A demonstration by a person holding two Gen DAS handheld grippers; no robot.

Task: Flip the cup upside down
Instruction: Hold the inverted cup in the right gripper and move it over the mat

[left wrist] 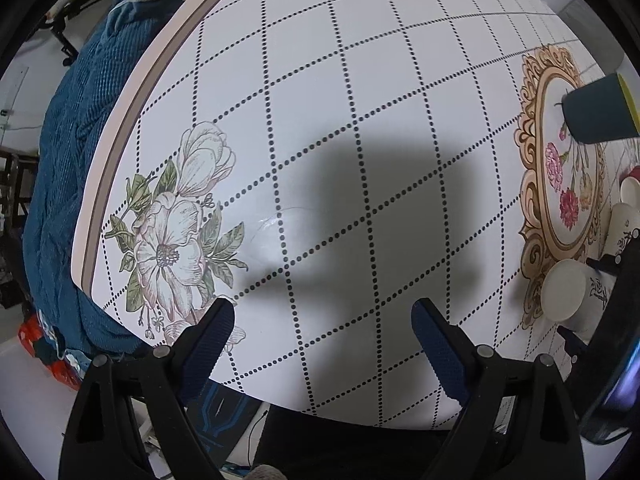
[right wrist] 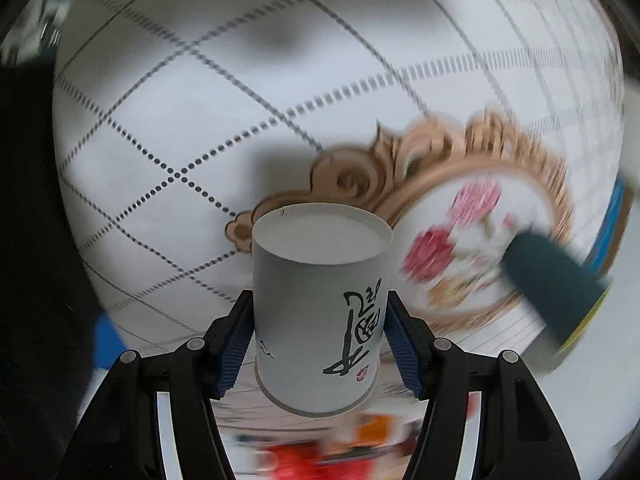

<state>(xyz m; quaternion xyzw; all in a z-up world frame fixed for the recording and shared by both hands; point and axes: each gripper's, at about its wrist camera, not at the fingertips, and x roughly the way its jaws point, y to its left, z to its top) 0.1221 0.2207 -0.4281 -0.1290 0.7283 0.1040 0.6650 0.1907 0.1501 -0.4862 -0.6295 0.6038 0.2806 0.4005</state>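
Observation:
My right gripper [right wrist: 316, 340] is shut on a white paper cup [right wrist: 316, 312] with black calligraphy. The cup's flat base points away from the camera and its rim points toward me, and it is held above the table; the background is motion-blurred. In the left wrist view the same cup [left wrist: 568, 292] shows at the right edge, held by the right gripper's black fingers [left wrist: 608, 264]. My left gripper [left wrist: 322, 328] is open and empty, hovering over the table's near edge.
The white table [left wrist: 320, 120] has a dotted diamond grid, a flower print and an ornate gold oval frame print [left wrist: 560, 152]. A dark teal cup [left wrist: 600, 108] lies on its side at the right. More white cups [left wrist: 628, 216] stand nearby. A blue quilt [left wrist: 68, 160] lies left.

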